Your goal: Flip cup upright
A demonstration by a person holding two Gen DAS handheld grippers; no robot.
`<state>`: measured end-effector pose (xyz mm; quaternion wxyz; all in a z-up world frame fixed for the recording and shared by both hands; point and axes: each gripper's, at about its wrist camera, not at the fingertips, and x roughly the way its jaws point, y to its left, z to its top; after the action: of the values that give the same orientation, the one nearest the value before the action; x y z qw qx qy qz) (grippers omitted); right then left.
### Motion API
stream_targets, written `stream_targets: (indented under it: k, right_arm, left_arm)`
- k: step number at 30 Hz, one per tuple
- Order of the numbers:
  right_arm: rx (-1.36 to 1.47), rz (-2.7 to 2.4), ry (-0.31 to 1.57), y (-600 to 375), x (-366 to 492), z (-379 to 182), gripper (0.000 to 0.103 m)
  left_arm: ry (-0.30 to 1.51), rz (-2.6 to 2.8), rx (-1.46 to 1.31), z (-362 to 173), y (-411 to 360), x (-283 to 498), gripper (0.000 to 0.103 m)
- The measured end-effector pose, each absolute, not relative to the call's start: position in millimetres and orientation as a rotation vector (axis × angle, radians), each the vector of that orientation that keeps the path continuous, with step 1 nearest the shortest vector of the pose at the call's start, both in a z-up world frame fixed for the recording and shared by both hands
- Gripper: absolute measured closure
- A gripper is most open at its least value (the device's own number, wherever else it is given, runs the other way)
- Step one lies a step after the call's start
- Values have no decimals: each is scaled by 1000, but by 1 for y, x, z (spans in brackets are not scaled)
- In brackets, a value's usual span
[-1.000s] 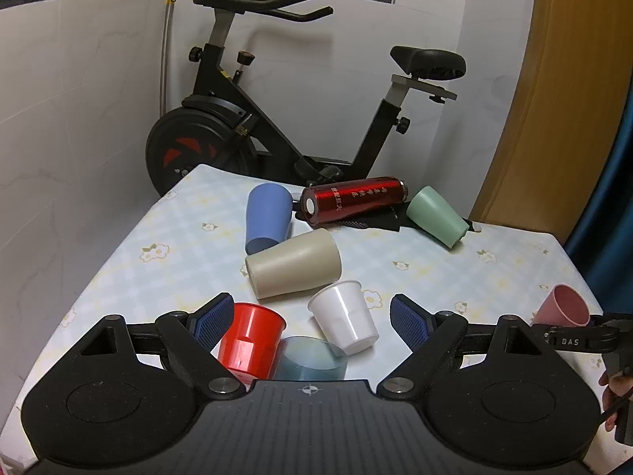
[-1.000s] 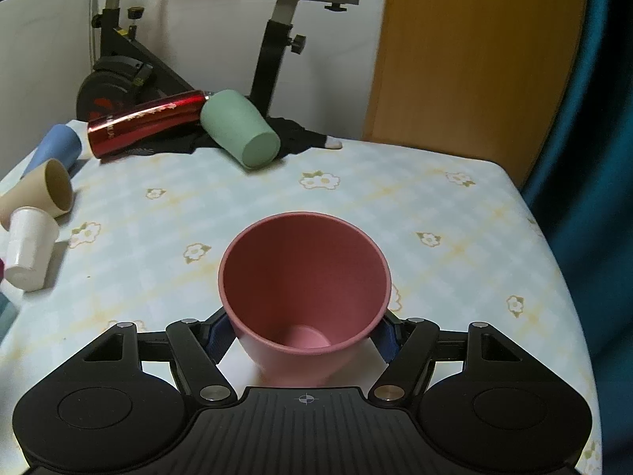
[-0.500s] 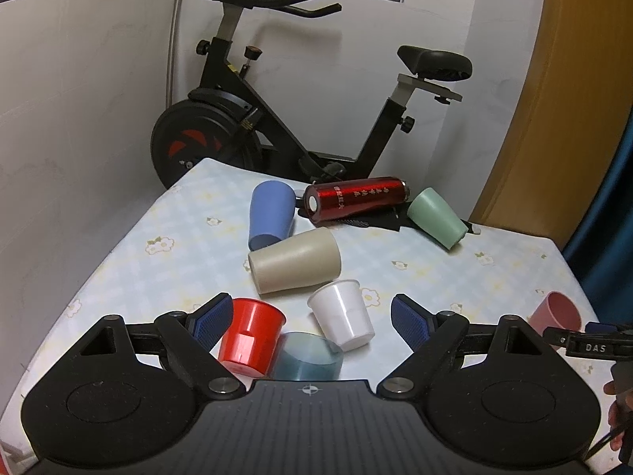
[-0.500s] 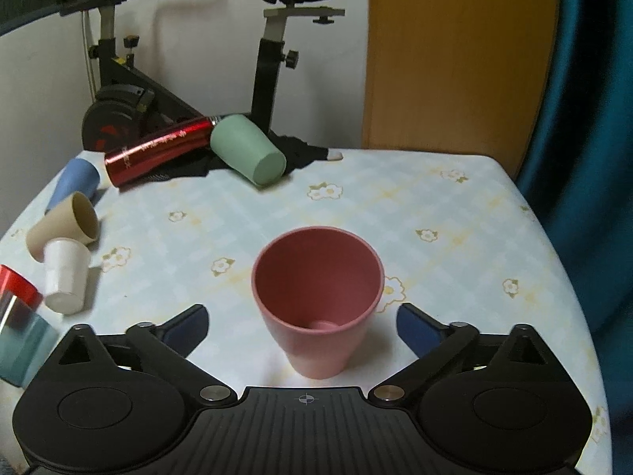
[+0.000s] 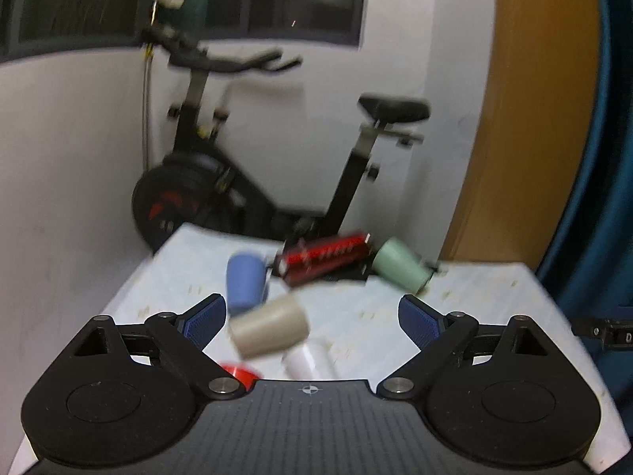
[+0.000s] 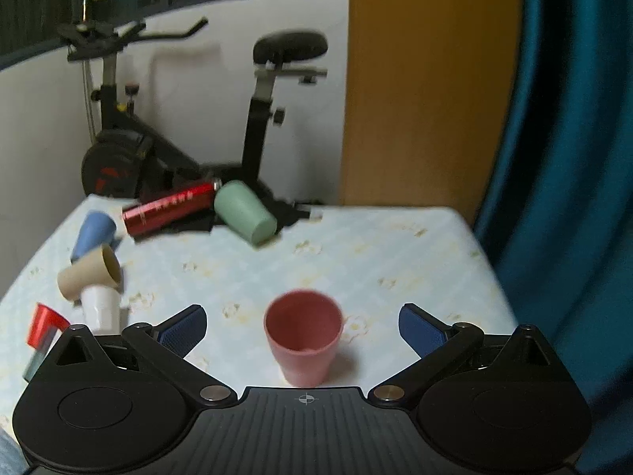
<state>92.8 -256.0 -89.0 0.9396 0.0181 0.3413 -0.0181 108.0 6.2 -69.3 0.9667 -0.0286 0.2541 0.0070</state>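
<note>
Our right gripper (image 6: 302,324) hangs spread wide — nothing held — since we judge the small pink plastic cup (image 6: 303,339) upright.

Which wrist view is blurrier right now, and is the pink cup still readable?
Left wrist view: heavy motion smear over the beige cup and red bottle. Right wrist view: milder blur; pink cup reads upright, rim soft. Fisheye bends both.

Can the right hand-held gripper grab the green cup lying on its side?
Probably yes. The right hand-held gripper is open, but the upright pink cup stands between its fingers, and the green cup lies farther back, so going around or over comes first.
</note>
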Motion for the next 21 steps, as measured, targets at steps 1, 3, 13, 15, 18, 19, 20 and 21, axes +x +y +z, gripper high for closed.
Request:
stream_targets:
  k: [1, 3, 13, 15, 18, 19, 20, 21]
  right_arm:
    - [41, -39, 681, -256, 87, -78, 0]
    - [56, -37, 647, -255, 75, -56, 0]
    - [86, -45, 530, -250, 39, 10, 0]
    - [85, -52, 524, -249, 36, 14, 0]
    - [87, -58, 517, -248, 32, 17, 0]
    - [90, -59, 512, -248, 30, 18, 0]
    - [92, -61, 507, -248, 29, 20, 0]
    - [94, -63, 502, -248, 28, 20, 0]
  left_arm:
    - [492, 6, -54, -58, 4, 106, 5]
    - [445, -7, -42, -41, -2, 101, 4]
    - [298, -58, 6, -2, -34, 71, 0]
    - [296, -66, 3, -2, -36, 69, 0]
    - [291, -54, 17, -3, -40, 65, 0]
    - [285, -50, 21, -3, -41, 64, 0]
    - [277, -48, 25, -3, -41, 63, 0]
    - [269, -46, 30, -3, -43, 61, 0]
